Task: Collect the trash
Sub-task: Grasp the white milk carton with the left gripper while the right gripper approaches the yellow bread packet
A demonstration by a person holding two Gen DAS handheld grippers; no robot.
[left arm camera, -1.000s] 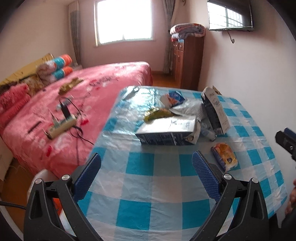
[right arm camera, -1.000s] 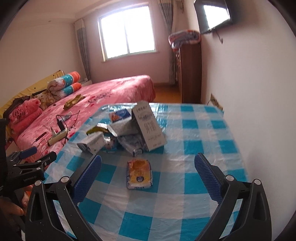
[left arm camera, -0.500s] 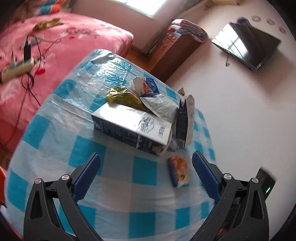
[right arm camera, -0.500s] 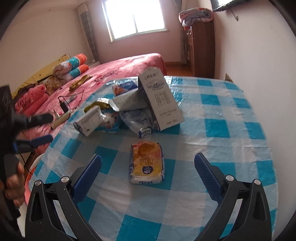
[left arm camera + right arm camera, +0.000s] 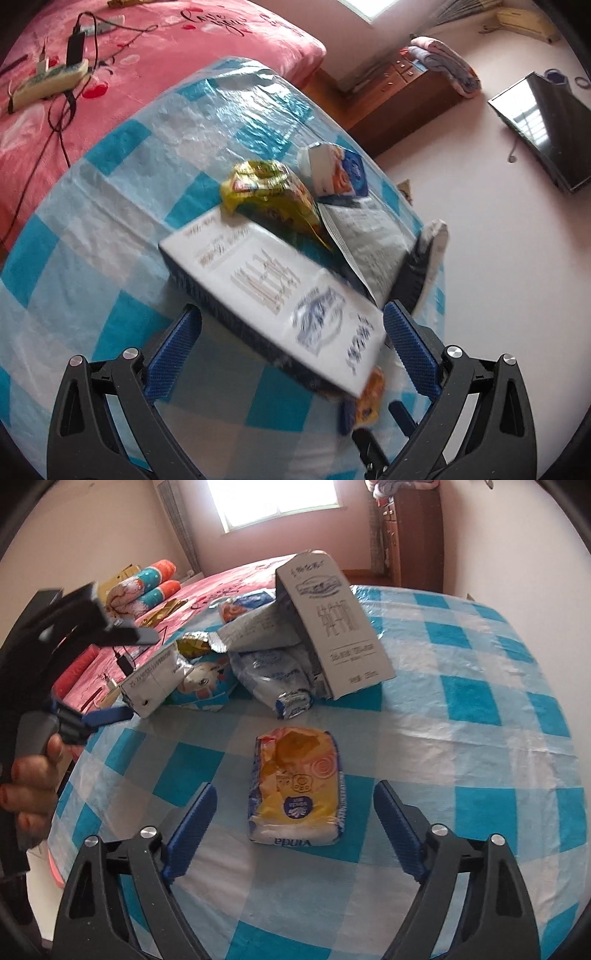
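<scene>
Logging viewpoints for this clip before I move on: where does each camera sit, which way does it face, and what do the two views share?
Left wrist: on the left gripper, angled down at the lying white carton; only its own fingers show.
Right wrist: on the right gripper, angled down at the yellow packet between its closing jaws, untouched; a hand holding the left gripper shows at left.
Shared: carton, yellow packet, checked tablecloth.

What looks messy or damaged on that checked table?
A heap of trash sits mid-table: a grey carton leans tilted over crumpled wrappers, and another carton lies flat beside a crushed yellow-green snack bag. Apart from the heap, a yellow tissue pack lies with its top torn open.
</scene>
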